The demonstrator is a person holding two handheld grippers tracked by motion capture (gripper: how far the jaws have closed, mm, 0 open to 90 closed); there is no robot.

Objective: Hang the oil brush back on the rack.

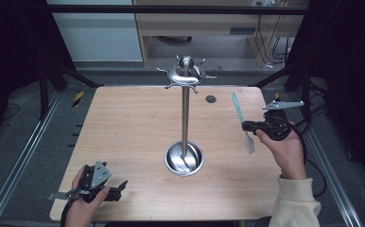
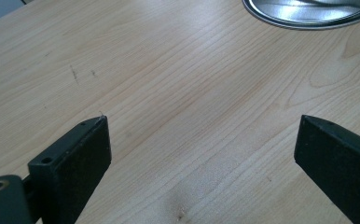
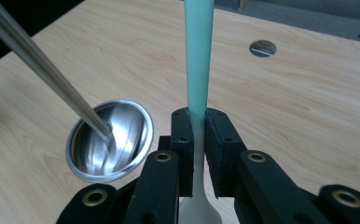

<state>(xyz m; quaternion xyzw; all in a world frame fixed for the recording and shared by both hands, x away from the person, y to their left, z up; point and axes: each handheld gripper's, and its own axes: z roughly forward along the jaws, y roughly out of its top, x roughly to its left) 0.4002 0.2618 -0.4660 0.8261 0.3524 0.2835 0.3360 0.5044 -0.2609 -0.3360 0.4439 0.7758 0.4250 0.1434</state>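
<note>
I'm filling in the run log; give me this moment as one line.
right gripper: shut on teal spatula, held above table | left gripper: open, empty, near front edge | metal stand: upright, hooks bare

Stand [image 1: 185, 113] mid-table [image 1: 124, 127], spatula [image 1: 243, 122] right

My left hand [image 1: 83, 201] holds the left gripper [image 1: 117, 187] low at the near left, jaws spread wide apart with nothing between them. My right hand [image 1: 284, 149], cream sleeve at the wrist, holds the right gripper [image 1: 245, 125] raised at the right, apparently pointing left, jaws clamped together.
</note>
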